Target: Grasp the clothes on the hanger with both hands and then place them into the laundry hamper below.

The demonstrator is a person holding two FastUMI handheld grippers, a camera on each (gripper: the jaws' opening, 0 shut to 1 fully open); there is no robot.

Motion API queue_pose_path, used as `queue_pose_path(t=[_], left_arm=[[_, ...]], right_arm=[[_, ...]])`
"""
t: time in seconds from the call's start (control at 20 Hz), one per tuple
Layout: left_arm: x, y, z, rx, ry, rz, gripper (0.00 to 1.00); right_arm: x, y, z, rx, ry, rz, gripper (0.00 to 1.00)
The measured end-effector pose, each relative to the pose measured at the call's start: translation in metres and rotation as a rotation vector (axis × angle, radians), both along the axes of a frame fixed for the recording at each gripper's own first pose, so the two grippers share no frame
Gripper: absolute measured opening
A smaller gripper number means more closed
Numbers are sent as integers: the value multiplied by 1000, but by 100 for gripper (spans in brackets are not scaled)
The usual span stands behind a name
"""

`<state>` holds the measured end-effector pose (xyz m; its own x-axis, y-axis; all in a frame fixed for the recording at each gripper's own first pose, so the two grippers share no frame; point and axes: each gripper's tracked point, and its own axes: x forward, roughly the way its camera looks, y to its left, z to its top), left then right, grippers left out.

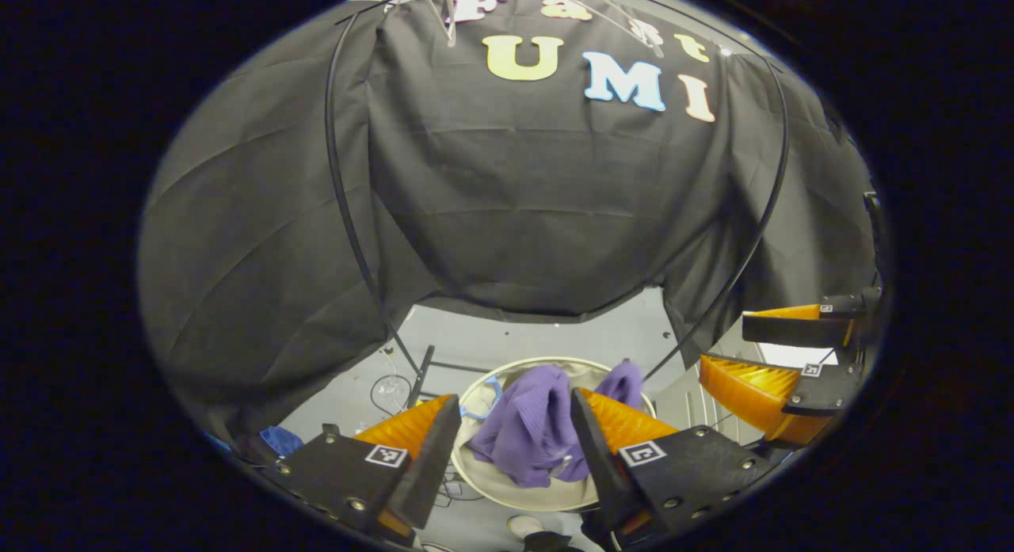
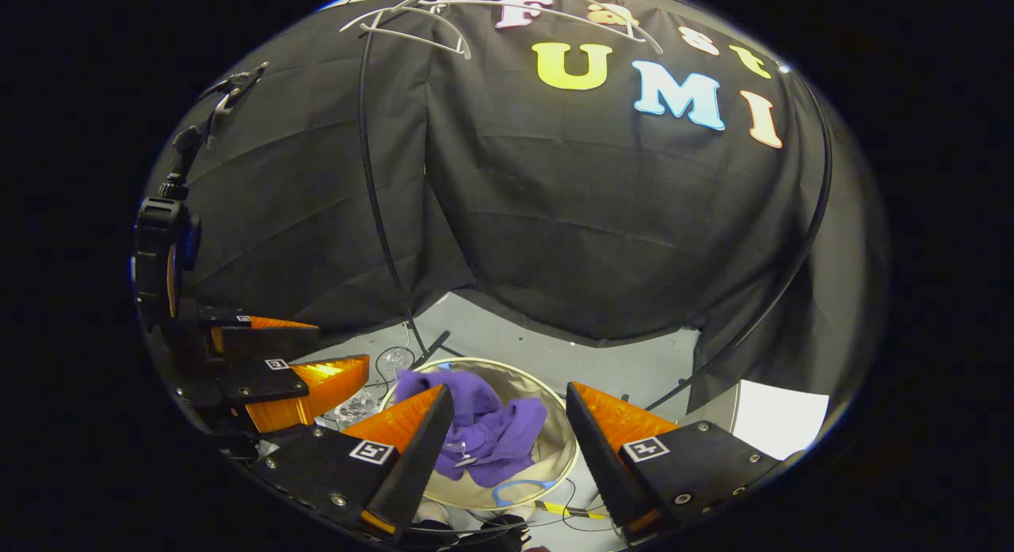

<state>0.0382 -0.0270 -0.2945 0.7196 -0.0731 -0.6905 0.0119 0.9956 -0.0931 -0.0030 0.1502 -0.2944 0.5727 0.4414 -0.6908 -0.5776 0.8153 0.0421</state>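
The left gripper (image 1: pixel 515 433) hangs above the laundry hamper (image 1: pixel 475 477) with its 2 orange fingers spread wide and nothing between them, and the right gripper (image 2: pixel 507 425) is likewise spread wide and empty over the same hamper. The purple clothes (image 1: pixel 527 429) lie crumpled inside the round, light-lined hamper on the grey floor (image 1: pixel 507 338), apart from both sets of fingers. A bare white hanger (image 2: pixel 412 25) hangs on the rail at the top of the right gripper view.

Orange ribbed fingers (image 1: pixel 412 425) on black screwed plates with square markers
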Motion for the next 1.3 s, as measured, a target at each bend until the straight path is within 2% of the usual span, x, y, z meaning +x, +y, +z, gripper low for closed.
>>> queue_pose_path(t=[0.05, 0.2, 0.25, 0.35, 0.5, 0.55, 0.6, 0.7, 0.8, 0.9, 1.05, 1.3], left_arm=[[-1, 5, 7, 7, -13, 0, 91], [0, 17, 37, 13, -83, 9, 92], [2, 21, 49, 14, -109, 9, 86], [0, 32, 70, 21, -160, 9, 85], [-1, 48, 111, 30, -243, 4, 87], [1, 52, 128, 28, -273, 1, 89], [0, 57, 145, 27, -309, -4, 85], [2, 63, 180, 38, -380, -19, 85], [-2, 67, 214, 47, -449, -31, 85], [-5, 68, 246, 24, -505, -28, 91], [-7, 72, 289, 10, -585, -16, 91], [-35, 86, 348, 39, -688, 20, 91]], right_arm=[[-1, -1, 3, -3, -9, 1, 90], [3, 0, 17, 25, -36, -20, 92], [5, 0, 22, 38, -42, -31, 93], [6, -2, 39, 64, -71, -59, 94], [11, -6, 75, 110, -149, -114, 94], [1, -6, 89, 129, -176, -131, 94], [-3, -7, 105, 147, -204, -146, 94], [-5, -11, 138, 184, -267, -178, 93], [-6, -22, 170, 213, -335, -204, 93], [-6, -34, 201, 224, -401, -219, 93], [-6, -60, 234, 224, -505, -257, 92], [-23, -104, 278, 261, -577, -318, 92]])
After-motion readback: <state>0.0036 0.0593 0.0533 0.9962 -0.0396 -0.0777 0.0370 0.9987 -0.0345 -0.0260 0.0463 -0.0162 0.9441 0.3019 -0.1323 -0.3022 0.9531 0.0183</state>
